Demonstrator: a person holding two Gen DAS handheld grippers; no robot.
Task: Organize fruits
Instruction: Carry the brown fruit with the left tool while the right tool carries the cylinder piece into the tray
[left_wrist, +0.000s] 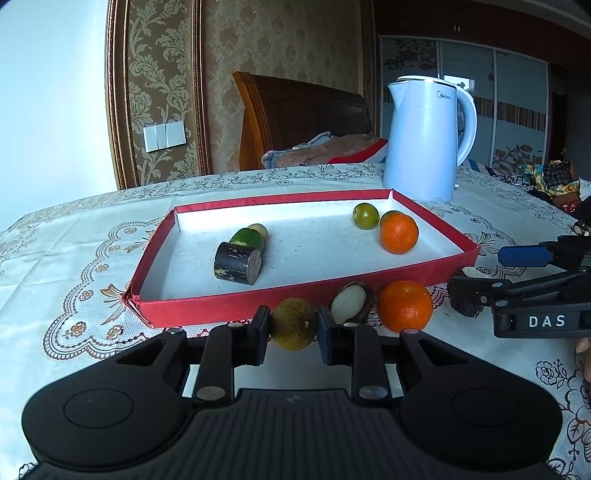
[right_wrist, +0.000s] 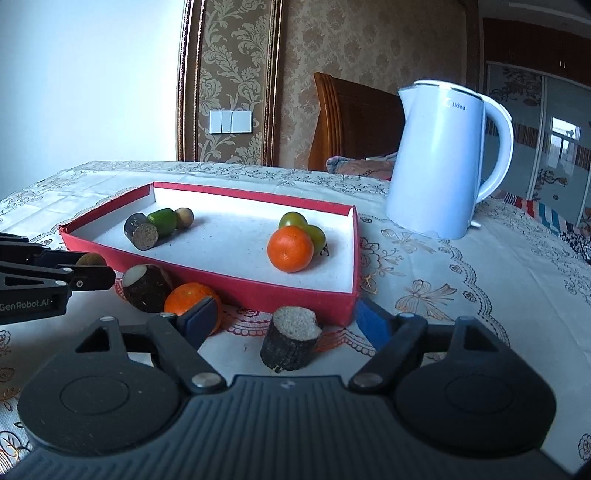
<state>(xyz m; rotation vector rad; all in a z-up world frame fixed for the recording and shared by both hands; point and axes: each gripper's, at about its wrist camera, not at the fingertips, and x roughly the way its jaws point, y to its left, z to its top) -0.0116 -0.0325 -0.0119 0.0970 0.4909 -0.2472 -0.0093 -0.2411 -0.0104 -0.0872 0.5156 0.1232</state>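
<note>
My left gripper (left_wrist: 291, 326) is shut on a yellow-green round fruit (left_wrist: 291, 319) just in front of the red tray (left_wrist: 236, 304). My right gripper (right_wrist: 286, 319) is open, and a dark cut cane piece (right_wrist: 291, 341) stands upright between its fingers, apart from both pads. On the cloth by the tray's front wall lie an orange (left_wrist: 405, 305) and a dark-skinned piece with white flesh (left_wrist: 351, 302). Inside the tray are a dark cane piece (left_wrist: 238, 263), a green piece (left_wrist: 248, 238), a small tan fruit (left_wrist: 258, 229), an orange (left_wrist: 399, 233) and two green fruits (left_wrist: 365, 216).
A white electric kettle (left_wrist: 424, 140) stands behind the tray's far right corner. The table wears a lace-patterned cloth (right_wrist: 461, 295). A wooden chair back (left_wrist: 295, 110) and a pile of fabric rise beyond the far edge.
</note>
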